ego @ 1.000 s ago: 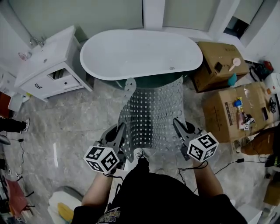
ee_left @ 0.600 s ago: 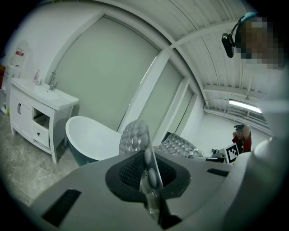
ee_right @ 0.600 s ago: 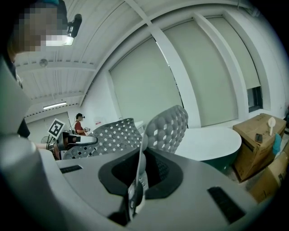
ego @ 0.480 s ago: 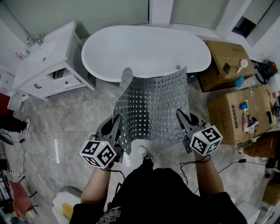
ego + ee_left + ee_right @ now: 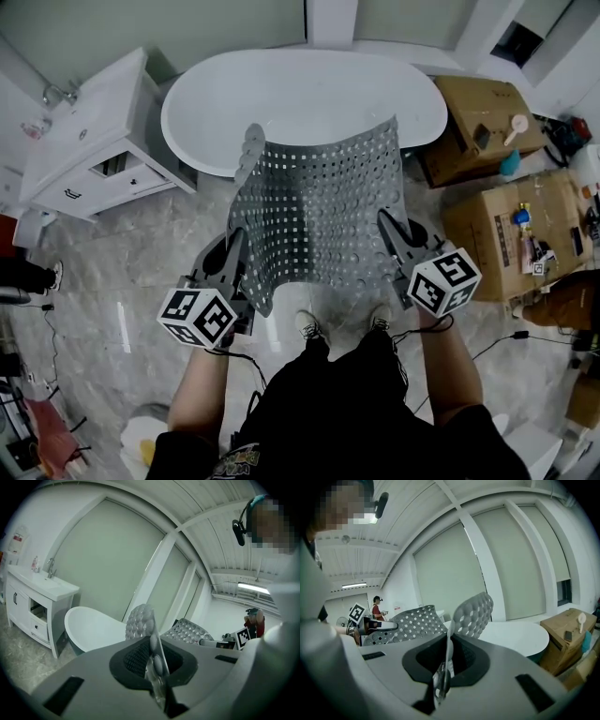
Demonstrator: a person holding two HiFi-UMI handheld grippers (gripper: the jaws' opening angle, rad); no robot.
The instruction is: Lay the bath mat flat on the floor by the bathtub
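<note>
We hold the mat (image 5: 319, 211) — grey, pliant, perforated, studded with round suckers — bowed in the air before the oval white tub (image 5: 291, 89), with the left gripper (image 5: 234, 255) and right gripper (image 5: 388, 234) each clamped on a side edge.

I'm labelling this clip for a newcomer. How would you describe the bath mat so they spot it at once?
Find the white oval bathtub at the top of the head view. In front of it, held up between the left gripper and right gripper, is the grey rubber bath mat. Unlike the brown cardboard boxes beside it, it is a curved sheet full of holes.
</note>
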